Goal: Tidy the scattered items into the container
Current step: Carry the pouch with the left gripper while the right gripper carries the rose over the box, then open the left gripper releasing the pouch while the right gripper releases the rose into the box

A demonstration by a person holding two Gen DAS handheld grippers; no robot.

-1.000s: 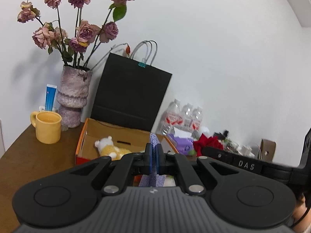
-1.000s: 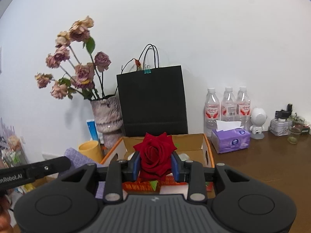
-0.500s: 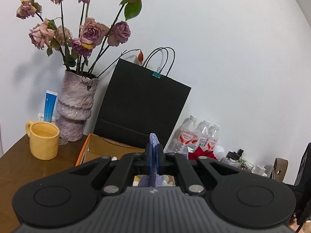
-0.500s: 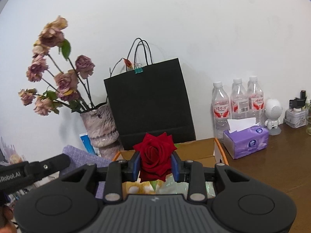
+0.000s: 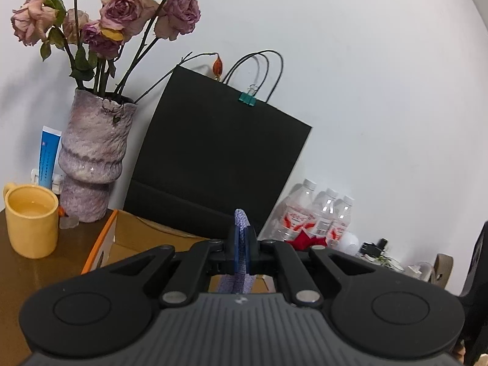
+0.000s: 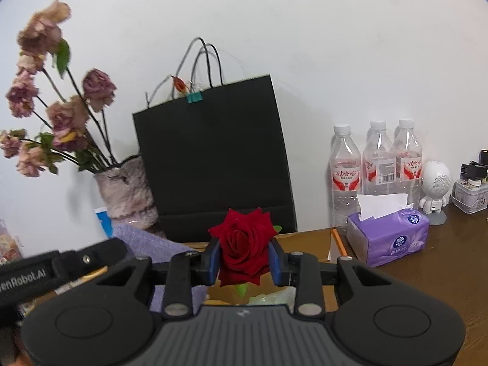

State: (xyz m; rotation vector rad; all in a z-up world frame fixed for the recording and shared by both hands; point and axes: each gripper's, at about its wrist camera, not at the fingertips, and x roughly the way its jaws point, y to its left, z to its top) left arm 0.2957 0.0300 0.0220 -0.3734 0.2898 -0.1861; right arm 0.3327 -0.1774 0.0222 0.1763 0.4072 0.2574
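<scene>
My left gripper is shut on a purple knitted cloth that hangs below the jaws. It is held above the open cardboard box with orange edges. My right gripper is shut on a red rose and holds it over the same box. The cloth and the left gripper's body show at the left of the right wrist view. The rose also shows in the left wrist view. Most of the box's inside is hidden behind the grippers.
A black paper bag stands behind the box. A vase of dried roses and a yellow mug are to its left. Water bottles, a purple tissue pack and a small white figure are to its right.
Both grippers have moved closer to the box and the bag, still holding the cloth and the rose. The box's contents have dropped out of sight behind the grippers.
</scene>
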